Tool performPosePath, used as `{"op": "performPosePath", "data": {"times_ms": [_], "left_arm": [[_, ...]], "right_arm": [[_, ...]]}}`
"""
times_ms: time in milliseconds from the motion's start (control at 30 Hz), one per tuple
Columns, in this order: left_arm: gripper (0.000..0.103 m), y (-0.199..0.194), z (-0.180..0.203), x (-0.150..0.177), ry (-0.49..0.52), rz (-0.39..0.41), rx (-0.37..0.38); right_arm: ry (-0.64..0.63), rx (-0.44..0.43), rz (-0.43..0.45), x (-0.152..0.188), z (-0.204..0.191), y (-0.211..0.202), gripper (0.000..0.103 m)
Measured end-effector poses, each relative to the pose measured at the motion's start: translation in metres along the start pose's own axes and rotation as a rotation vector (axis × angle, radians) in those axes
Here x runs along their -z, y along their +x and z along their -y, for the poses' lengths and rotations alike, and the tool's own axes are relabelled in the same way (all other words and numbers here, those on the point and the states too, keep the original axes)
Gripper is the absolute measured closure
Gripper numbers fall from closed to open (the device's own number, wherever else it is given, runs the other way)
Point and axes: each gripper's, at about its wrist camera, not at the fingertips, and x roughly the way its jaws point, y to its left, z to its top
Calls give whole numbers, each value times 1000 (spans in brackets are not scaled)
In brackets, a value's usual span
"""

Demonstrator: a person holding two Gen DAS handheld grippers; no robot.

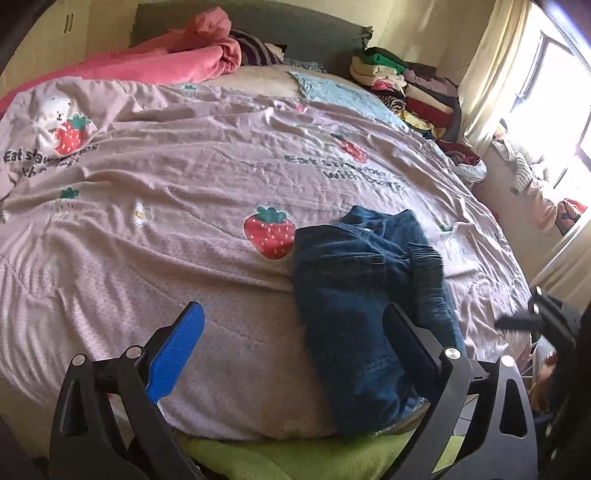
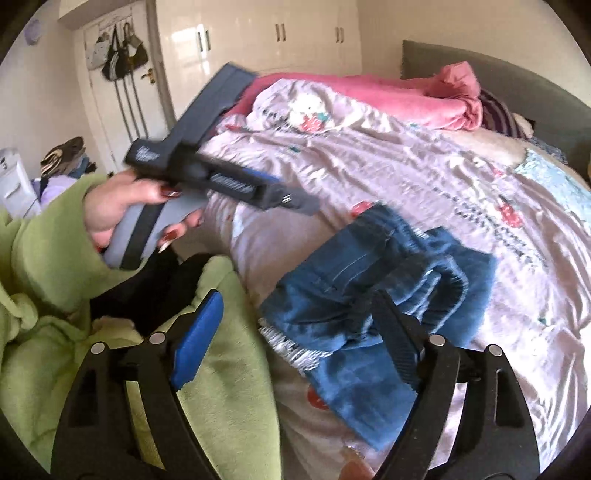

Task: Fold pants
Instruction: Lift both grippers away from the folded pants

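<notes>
A pair of blue denim pants [image 1: 365, 295] lies crumpled on the pink strawberry bedspread [image 1: 166, 177], near the bed's front edge; it also shows in the right wrist view [image 2: 362, 295]. My left gripper [image 1: 295, 321] is open and empty, its right finger over the pants' lower leg. It appears from the side in the right wrist view [image 2: 221, 184], held in a hand above the bed edge. My right gripper [image 2: 295, 310] is open and empty, just above the pants' frayed hem; part of it shows at the right of the left wrist view [image 1: 535, 317].
A pink blanket [image 1: 177, 55] lies at the head of the bed. A stack of folded clothes [image 1: 410, 92] stands at the far right corner, by a bright window [image 1: 554, 92]. The person's green sleeve [image 2: 55, 277] is at the left. Wardrobe doors [image 2: 277, 33] stand behind.
</notes>
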Motion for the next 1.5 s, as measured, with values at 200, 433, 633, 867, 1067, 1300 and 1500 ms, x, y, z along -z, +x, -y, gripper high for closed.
{"op": "performPosePath", "data": {"times_ms": [200, 433, 633, 867, 1067, 1300, 1500], "left_arm": [[5, -19, 13, 4, 33, 48, -24], [5, -32, 27, 7, 62, 72, -37], [5, -33, 31, 9, 61, 78, -38], [5, -30, 36, 12, 74, 68, -46], [5, -22, 38, 13, 80, 57, -64], [5, -12, 39, 15, 86, 34, -73], [5, -4, 38, 23, 88, 12, -76]], "right_arm": [[43, 101, 69, -6, 16, -22, 16], [81, 205, 143, -9, 28, -48, 14], [130, 270, 161, -8, 41, -56, 13], [185, 304, 151, -2, 54, -55, 13], [207, 319, 130, 4, 61, -50, 13], [235, 318, 102, 10, 66, -40, 13], [243, 313, 88, 11, 67, -34, 13]]}}
